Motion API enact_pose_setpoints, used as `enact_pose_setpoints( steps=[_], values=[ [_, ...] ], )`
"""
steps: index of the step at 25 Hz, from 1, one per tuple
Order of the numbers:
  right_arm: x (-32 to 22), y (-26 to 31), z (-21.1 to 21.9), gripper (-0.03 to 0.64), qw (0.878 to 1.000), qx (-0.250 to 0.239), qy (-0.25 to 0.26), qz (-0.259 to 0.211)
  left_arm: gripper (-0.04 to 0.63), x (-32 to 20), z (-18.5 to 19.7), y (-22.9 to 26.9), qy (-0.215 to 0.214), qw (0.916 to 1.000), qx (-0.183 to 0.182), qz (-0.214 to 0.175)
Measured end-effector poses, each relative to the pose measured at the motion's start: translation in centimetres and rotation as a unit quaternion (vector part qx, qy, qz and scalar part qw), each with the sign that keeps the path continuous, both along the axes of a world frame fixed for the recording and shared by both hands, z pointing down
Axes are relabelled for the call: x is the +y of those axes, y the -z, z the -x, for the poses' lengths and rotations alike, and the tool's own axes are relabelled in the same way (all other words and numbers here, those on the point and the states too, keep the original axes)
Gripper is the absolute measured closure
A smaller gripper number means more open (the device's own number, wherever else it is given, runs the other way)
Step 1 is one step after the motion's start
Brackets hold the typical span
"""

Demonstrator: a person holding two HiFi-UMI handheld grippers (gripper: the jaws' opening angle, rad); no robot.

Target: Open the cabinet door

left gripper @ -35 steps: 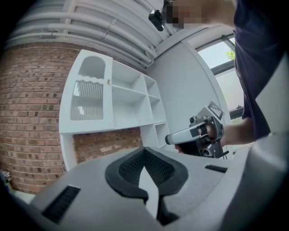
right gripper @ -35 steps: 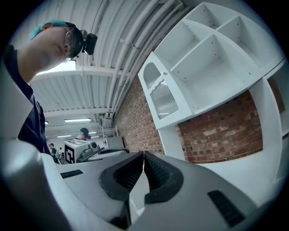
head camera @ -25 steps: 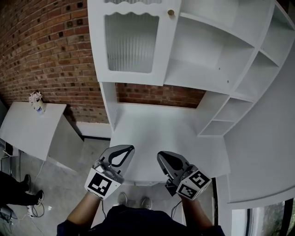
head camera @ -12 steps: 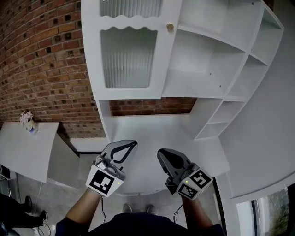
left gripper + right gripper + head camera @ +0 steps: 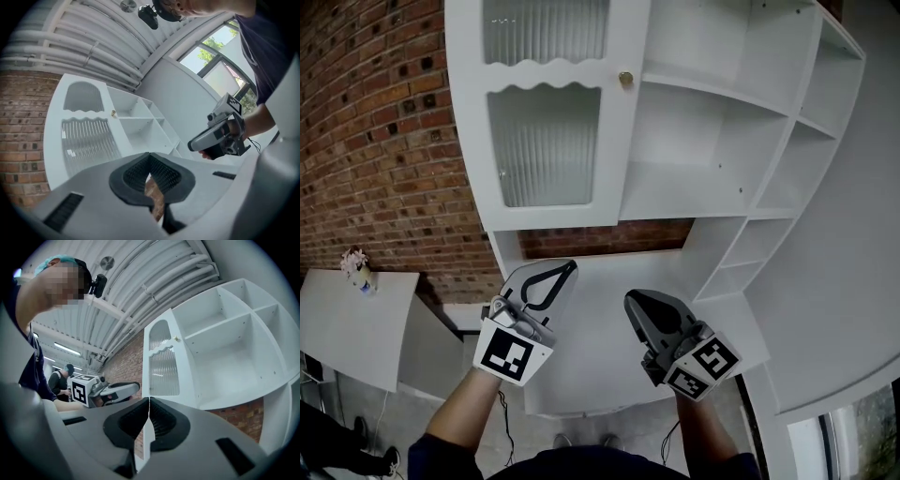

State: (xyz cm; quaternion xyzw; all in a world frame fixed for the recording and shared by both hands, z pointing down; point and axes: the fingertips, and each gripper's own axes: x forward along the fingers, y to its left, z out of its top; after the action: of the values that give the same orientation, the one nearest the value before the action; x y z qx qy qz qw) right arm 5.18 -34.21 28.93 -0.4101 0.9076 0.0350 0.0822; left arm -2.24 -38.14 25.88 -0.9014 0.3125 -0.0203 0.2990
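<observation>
In the head view the cabinet door (image 5: 546, 122) is at 11 o'clock, well above both grippers. It is white, with a ribbed glass panel under a wavy edge, and it lies shut in the front of the cabinet (image 5: 727, 131). Its small brass knob (image 5: 625, 79) sits at 12 o'clock, on the door's right edge, just beside the open white shelves. A small white sticker (image 5: 70, 153) is on the glass, but its print is too small to read.

The left gripper (image 5: 568, 267) is at 7 o'clock and the right gripper (image 5: 632, 300) at 5 o'clock, both over the white desk top (image 5: 609, 272) and well apart from the door. Each gripper has its jaws pressed together at the tips, with nothing between them. Each cube carries black-and-white square markers, a pattern and not letters: the left cube (image 5: 508, 354) and the right cube (image 5: 703, 367).

A brick wall (image 5: 384, 141) is at 9 o'clock.
</observation>
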Motion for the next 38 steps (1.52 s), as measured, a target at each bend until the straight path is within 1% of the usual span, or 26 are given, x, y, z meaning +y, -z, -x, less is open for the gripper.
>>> enact_pose_setpoints(
  steps=[4, 9, 13, 17, 21, 23, 25, 30, 34, 38],
  values=[
    [-0.9, 2.4, -0.9, 0.591, 1.000, 0.002, 0.006, -0.029, 0.589, -1.5, -0.7, 3.3, 0.019, 0.9989, -0.013, -0.040],
    [-1.9, 4.8, -1.8, 0.591, 0.998, -0.003, 0.017, -0.058, 0.589, -3.3, -2.0, 7.4, 0.036, 0.9961, -0.020, -0.078],
    [-2.7, 6.3, -2.2, 0.591, 0.997, -0.007, 0.025, -0.074, 0.588, -4.6, -2.9, 10.0, 0.063, 0.9911, -0.027, -0.115],
    [-3.3, 7.5, -2.8, 0.591, 0.996, -0.009, 0.030, -0.087, 0.588, -5.7, -4.0, 12.2, 0.075, 0.9861, -0.026, -0.146],
    [-3.6, 8.0, -3.3, 0.591, 0.995, -0.009, 0.032, -0.093, 0.584, -6.9, -4.9, 14.5, 0.083, 0.9810, -0.039, -0.171],
    [-3.8, 8.0, -3.7, 0.591, 0.995, -0.011, 0.031, -0.093, 0.562, -7.6, -5.4, 15.5, 0.089, 0.9787, -0.048, -0.179],
    [-4.0, 7.9, -4.1, 0.591, 0.995, -0.013, 0.030, -0.093, 0.533, -8.3, -5.9, 16.5, 0.095, 0.9755, -0.060, -0.189],
    [-4.4, 7.9, -4.9, 0.591, 0.995, -0.017, 0.029, -0.094, 0.505, -9.5, -6.9, 19.2, 0.114, 0.9644, -0.084, -0.223],
    [-4.7, 8.1, -5.7, 0.591, 0.995, -0.023, 0.027, -0.096, 0.480, -10.7, -7.7, 20.5, 0.128, 0.9562, -0.114, -0.237],
    [-5.0, 8.1, -6.3, 0.591, 0.995, -0.023, 0.023, -0.096, 0.466, -11.6, -8.4, 21.5, 0.140, 0.9495, -0.134, -0.247]
  ],
)
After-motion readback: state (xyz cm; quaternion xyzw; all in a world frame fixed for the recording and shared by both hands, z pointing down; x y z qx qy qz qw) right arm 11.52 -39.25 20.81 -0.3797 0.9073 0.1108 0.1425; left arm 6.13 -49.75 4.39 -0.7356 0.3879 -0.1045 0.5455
